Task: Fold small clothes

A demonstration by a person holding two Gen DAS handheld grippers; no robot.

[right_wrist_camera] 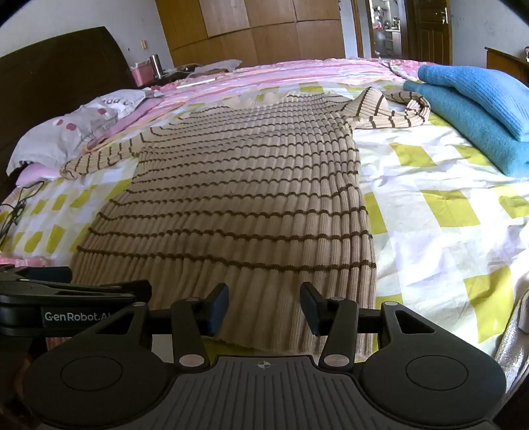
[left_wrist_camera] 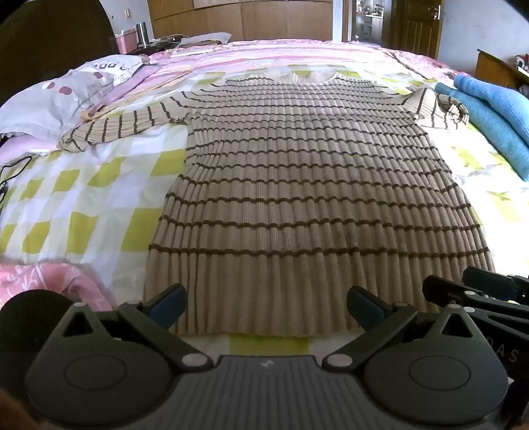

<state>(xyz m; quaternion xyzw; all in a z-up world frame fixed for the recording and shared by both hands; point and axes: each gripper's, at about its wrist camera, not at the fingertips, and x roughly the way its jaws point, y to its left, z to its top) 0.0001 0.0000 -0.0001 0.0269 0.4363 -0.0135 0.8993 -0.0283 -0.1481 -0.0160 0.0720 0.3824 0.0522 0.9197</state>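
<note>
A beige ribbed sweater with thin brown stripes [left_wrist_camera: 297, 185] lies flat on the bed, hem toward me, collar at the far end. Its left sleeve [left_wrist_camera: 122, 125] stretches out to the left; its right sleeve [left_wrist_camera: 439, 109] is bunched up near the blue cloth. It also shows in the right wrist view [right_wrist_camera: 238, 198]. My left gripper [left_wrist_camera: 266, 306] is open over the hem's left part, holding nothing. My right gripper [right_wrist_camera: 264, 309] is open over the hem's right part, holding nothing. The right gripper also shows at the edge of the left wrist view [left_wrist_camera: 476, 291].
The bed has a white and yellow-green checked sheet [right_wrist_camera: 429, 205]. A folded blue knit [right_wrist_camera: 479, 109] lies at the right. A grey pillow [left_wrist_camera: 56, 99] and pink bedding [left_wrist_camera: 59, 284] lie at the left. A dark headboard [right_wrist_camera: 59, 69] and wooden wardrobe [right_wrist_camera: 258, 29] stand behind.
</note>
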